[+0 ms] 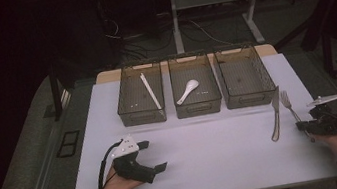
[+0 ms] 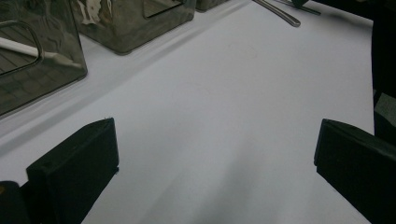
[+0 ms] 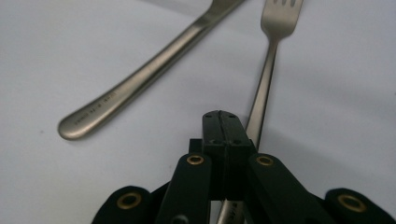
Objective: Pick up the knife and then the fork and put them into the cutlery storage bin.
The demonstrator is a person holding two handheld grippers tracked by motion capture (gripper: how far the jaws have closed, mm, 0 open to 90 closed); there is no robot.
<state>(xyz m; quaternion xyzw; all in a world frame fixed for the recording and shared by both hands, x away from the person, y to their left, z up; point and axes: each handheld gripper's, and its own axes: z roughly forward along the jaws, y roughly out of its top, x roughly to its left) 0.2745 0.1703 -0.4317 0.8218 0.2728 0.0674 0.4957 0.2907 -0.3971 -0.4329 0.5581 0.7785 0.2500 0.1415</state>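
Right gripper [image 1: 307, 125] sits at the near right of the table, jaws pressed together over the handle of the fork [image 1: 288, 105]. In the right gripper view the fork [image 3: 267, 77] runs under the closed tips and out the far side, so the jaws look shut above the handle rather than around it; whether they pinch it at all, I cannot tell. The fork lies flat on the white table [image 1: 215, 148], tines pointing far. The table knife [image 1: 275, 114] lies just left of it, tips close together at the far end.

Left gripper [image 1: 153, 155] rests at near left, jaws wide apart, nothing between them.

Risks: lifting now may leave the fork behind or just drag it. A thin, flat handle could slip or pivot out of a shallow pinch. Sideways sliding would knock the knife. The far right basket [image 1: 244, 75] is empty; a loose grip could drop the fork on the way there.
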